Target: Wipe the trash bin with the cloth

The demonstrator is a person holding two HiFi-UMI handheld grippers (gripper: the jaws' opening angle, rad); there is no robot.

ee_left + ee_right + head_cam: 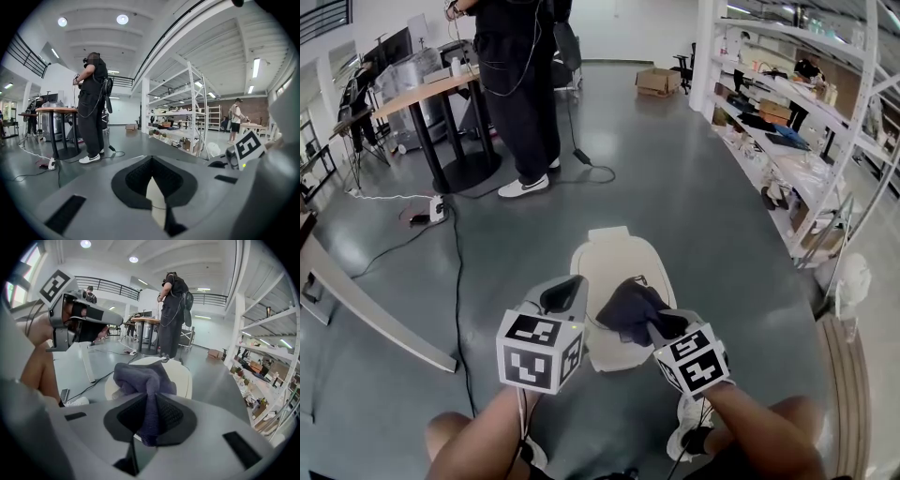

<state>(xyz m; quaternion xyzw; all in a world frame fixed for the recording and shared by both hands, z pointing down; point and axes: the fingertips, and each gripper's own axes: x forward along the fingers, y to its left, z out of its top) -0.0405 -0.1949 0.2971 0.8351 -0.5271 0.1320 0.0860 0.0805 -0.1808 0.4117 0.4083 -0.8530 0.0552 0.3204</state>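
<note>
Dark, soft cloth is pinched in the right gripper. Its jaws are closed firmly on one fold, and the rest bunches up just ahead of the tips. Right beyond and beneath that bundle is the cream trash bin, standing on the floor with its pale top facing up. In the head view the cloth overlaps the near part of the bin, though I cannot tell whether it presses on the surface or hangs just above it.

The left gripper has its jaws brought together at the tips and holds nothing; cream plastic shows through the slit under them. It sits at the bin's edge, just left of the right gripper.

The cloth looks to be at the bin with the wiping about to start. The next move probably calls for pressing the bundle flat and sweeping it away across the top, with the empty left gripper free to steady a bin that may slide.
</note>
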